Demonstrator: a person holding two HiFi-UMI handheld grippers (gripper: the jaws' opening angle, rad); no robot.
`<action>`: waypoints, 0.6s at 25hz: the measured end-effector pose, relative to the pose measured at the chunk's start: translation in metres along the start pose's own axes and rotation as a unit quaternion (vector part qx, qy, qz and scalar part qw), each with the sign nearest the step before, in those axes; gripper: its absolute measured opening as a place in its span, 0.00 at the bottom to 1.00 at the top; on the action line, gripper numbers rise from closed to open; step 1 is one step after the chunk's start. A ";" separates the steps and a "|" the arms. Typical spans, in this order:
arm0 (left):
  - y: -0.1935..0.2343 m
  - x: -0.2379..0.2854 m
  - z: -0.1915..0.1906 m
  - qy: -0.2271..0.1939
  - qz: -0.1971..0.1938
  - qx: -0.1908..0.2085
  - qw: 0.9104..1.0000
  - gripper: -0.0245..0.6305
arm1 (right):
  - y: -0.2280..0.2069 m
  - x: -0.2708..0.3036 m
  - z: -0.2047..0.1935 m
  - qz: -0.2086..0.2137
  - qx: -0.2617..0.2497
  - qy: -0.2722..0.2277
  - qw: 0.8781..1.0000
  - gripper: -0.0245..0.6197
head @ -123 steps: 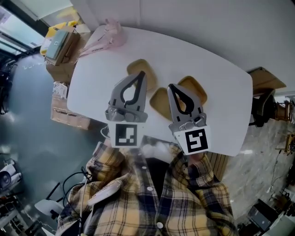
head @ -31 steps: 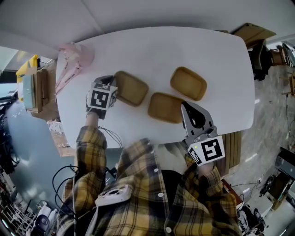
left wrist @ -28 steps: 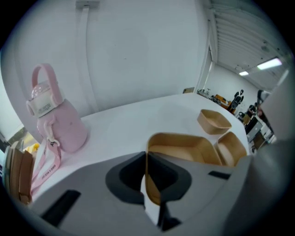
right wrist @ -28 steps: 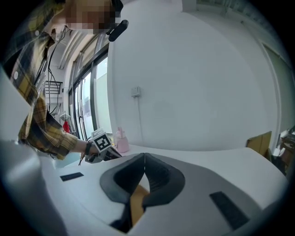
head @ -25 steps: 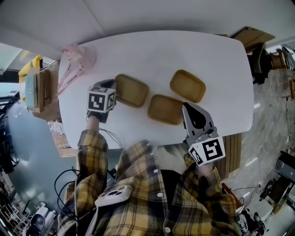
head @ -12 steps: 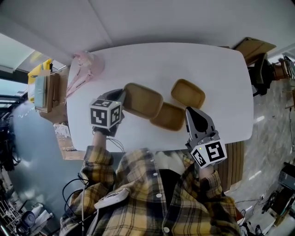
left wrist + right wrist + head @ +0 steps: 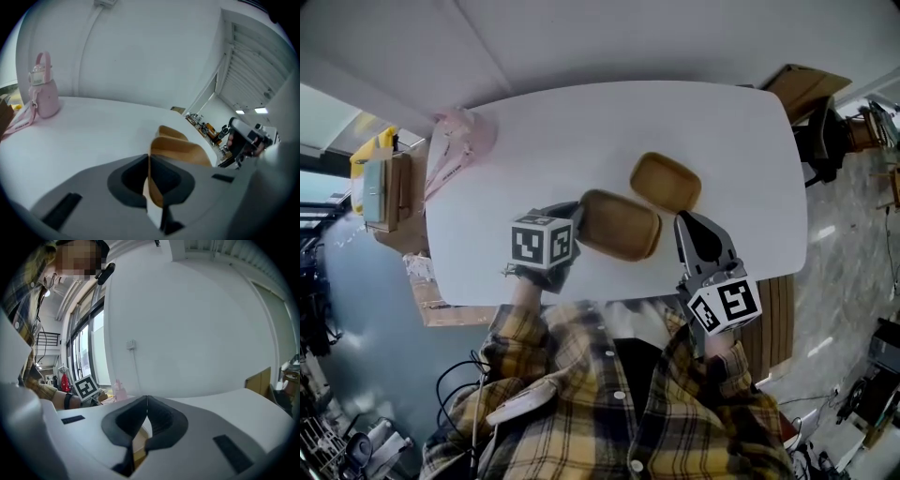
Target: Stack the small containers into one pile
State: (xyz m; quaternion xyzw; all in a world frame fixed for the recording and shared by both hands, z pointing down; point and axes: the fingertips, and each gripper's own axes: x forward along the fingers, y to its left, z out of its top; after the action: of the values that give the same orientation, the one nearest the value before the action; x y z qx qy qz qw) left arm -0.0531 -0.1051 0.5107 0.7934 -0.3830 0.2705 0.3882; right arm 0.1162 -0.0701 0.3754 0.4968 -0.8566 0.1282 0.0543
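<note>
Far left, the pink bottle (image 7: pixel 461 131) stands at the table's (image 7: pixel 581 122) edge. Right of the bottle, the left gripper (image 7: pixel 578 217) is pinched tight on the rim of a wooden container (image 7: pixel 621 225), holding it by that one edge. Further right, a second container (image 7: pixel 666 181) rests flat. Furthest from the bottle, the right gripper (image 7: pixel 686 221) hangs closed on nothing. The danger: that thin rim grip lets the container swing or slip, landing crooked or knocking its neighbour.
</note>
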 end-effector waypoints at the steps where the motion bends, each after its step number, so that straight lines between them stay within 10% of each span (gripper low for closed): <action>1: -0.002 0.004 -0.005 0.003 0.001 -0.001 1.000 0.08 | -0.001 -0.001 -0.001 0.000 0.001 0.001 1.000 0.06; 15: -0.011 0.034 -0.029 -0.005 0.062 0.000 0.998 0.08 | -0.018 -0.012 -0.018 0.019 0.000 0.030 0.999 0.06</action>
State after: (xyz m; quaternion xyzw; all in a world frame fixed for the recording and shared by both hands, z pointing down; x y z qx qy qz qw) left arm -0.0289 -0.0900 0.5472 0.7694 -0.4334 0.2906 0.3684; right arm 0.1374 -0.0633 0.3929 0.4762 -0.8640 0.1441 0.0775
